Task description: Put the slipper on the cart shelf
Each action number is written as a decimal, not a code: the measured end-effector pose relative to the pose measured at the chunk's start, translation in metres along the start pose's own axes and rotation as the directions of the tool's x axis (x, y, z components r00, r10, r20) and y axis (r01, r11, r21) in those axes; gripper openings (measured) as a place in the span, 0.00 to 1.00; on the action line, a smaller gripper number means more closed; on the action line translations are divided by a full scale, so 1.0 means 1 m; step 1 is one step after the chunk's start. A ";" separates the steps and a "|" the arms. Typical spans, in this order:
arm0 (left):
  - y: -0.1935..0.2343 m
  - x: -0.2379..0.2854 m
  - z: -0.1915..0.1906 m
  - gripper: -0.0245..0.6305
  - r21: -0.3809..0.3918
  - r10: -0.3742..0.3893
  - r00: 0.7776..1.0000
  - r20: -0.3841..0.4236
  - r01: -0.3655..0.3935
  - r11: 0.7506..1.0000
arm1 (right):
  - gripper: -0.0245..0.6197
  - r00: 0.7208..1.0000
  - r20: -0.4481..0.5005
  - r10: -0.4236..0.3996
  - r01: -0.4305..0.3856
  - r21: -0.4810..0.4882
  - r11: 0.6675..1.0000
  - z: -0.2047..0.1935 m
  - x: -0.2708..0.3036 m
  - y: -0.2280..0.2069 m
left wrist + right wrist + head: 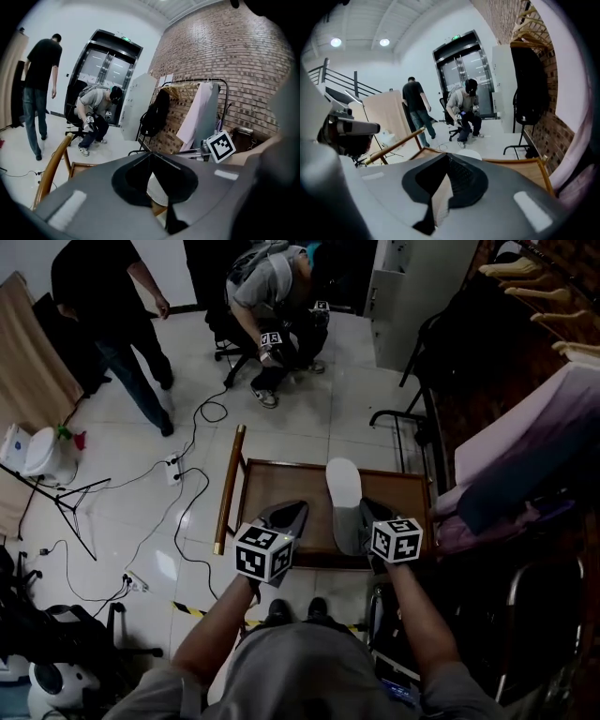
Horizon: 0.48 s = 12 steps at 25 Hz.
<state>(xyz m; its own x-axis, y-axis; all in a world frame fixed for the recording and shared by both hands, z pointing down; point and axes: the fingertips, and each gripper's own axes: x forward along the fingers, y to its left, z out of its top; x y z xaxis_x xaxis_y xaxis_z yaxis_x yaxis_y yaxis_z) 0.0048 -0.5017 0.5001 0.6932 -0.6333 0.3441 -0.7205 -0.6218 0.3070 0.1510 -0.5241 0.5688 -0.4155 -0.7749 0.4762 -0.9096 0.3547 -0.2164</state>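
White slipper [344,493] lies flat on the brown wooden cart shelf [281,486]. Its long axis runs straight away from the person.

Right hand-held gripper [366,505] is the nearer one. The slipper sits just left of its tips, near end alongside; contact cannot be told. Jaws together, nothing clamped.

Left hand-held gripper [298,509] is on the slipper's other side, slightly apart from it. Jaws meet at the tips, empty.

Both point along the slipper's length. Judgement: placement looks done. Any re-grip would fall to the right one, reaching slightly left.
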 end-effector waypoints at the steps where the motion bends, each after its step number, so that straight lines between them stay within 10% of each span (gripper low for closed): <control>1: -0.002 -0.003 0.007 0.05 0.004 -0.004 1.000 0.013 0.004 1.000 | 0.04 0.999 0.032 0.014 -0.014 -0.013 1.000 0.014 -0.008 0.008; 12: -0.023 -0.027 0.056 0.05 0.070 -0.040 0.994 0.102 0.032 0.997 | 0.04 0.962 0.233 0.143 -0.127 -0.085 0.988 0.104 -0.065 0.078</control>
<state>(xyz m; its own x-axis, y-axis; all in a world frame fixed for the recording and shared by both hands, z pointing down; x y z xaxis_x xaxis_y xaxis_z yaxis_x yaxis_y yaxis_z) 0.0039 -0.4963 0.4344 0.7195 -0.6519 0.2395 -0.6945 -0.6730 0.2547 0.1070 -0.5006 0.4321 -0.5301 -0.8167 0.2281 -0.8463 0.4929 -0.2021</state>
